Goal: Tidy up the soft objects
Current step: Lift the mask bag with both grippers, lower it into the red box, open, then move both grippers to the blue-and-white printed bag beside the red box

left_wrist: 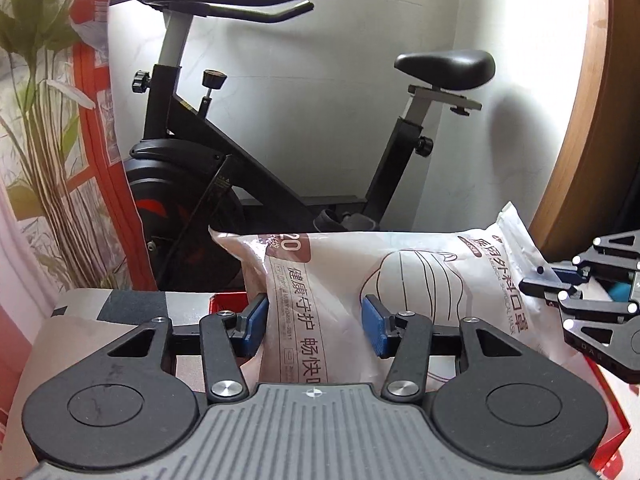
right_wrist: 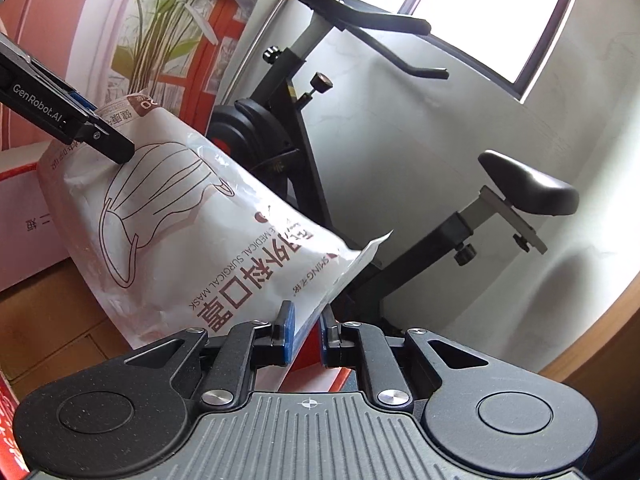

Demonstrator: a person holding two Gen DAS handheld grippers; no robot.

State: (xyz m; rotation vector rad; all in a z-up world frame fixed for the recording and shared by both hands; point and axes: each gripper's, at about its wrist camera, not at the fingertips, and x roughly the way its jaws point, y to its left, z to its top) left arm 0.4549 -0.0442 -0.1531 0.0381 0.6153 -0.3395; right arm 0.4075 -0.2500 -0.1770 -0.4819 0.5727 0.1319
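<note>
A white soft pack of surgical masks [left_wrist: 400, 280] with brown print is held up in the air between both grippers. My left gripper [left_wrist: 314, 320] is shut on the pack's middle, its blue pads pressing into the bulging plastic. My right gripper [right_wrist: 306, 330] is shut on the pack's [right_wrist: 208, 232] flat sealed edge. The right gripper also shows at the right edge of the left wrist view [left_wrist: 560, 284], gripping the pack's end. The left gripper shows at the upper left of the right wrist view [right_wrist: 108, 136].
A black exercise bike [left_wrist: 248, 160] stands close behind against a white wall. A red box [left_wrist: 608, 412] lies under the pack at the right. Cardboard boxes [right_wrist: 44, 320] sit at the left. A patterned curtain [left_wrist: 48, 140] hangs at the left, a wooden panel [left_wrist: 584, 120] at the right.
</note>
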